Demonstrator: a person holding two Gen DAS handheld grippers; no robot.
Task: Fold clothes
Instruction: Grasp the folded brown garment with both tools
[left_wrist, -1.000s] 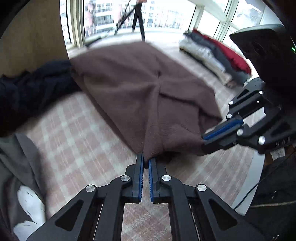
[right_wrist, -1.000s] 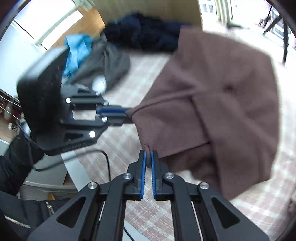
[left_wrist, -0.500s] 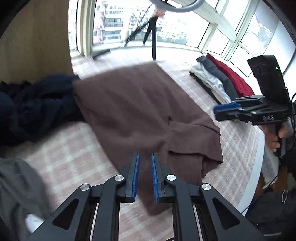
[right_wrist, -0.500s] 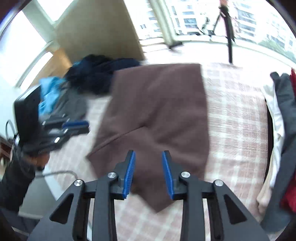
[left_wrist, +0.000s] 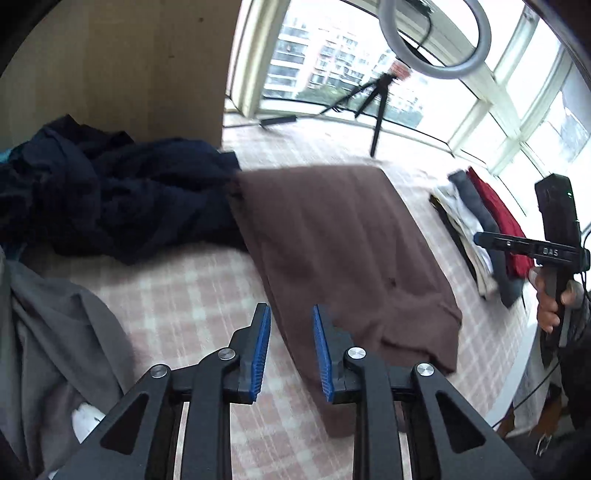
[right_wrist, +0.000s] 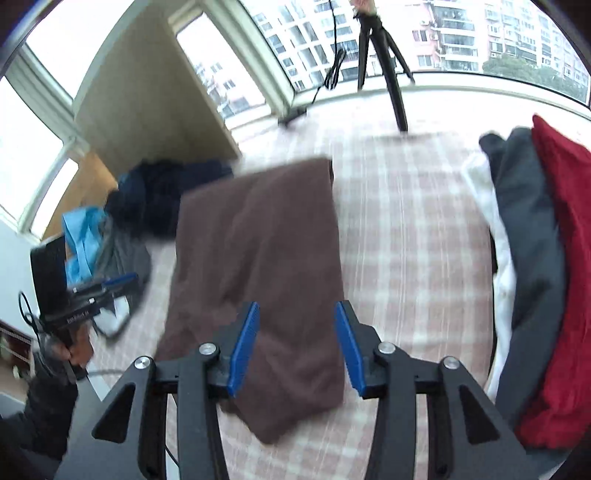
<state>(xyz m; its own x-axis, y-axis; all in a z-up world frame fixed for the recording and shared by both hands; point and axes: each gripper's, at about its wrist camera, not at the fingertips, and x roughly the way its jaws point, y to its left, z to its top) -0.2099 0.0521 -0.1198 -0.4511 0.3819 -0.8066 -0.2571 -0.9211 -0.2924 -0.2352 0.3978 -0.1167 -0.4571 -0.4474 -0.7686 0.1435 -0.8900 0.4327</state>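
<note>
Brown fleece garment (left_wrist: 343, 251), folded into a long strip, flat on the checked bedcover (left_wrist: 192, 295).

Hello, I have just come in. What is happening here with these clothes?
A person is folding clothes on a checked bed cover with a handheld gripper in each hand. The brown garment lies folded lengthwise. Both the left gripper and the right gripper have just been opening, and neither holds anything. Folded clothes are stacked on one side; unfolded dark clothes wait on the other.

Beyond my checked bedcover (left_wrist: 192, 295), a black tripod (right_wrist: 384, 55) stands at top centre before the windows (right_wrist: 480, 37); a ring light (left_wrist: 436, 40), I think, hangs upper right.
</note>
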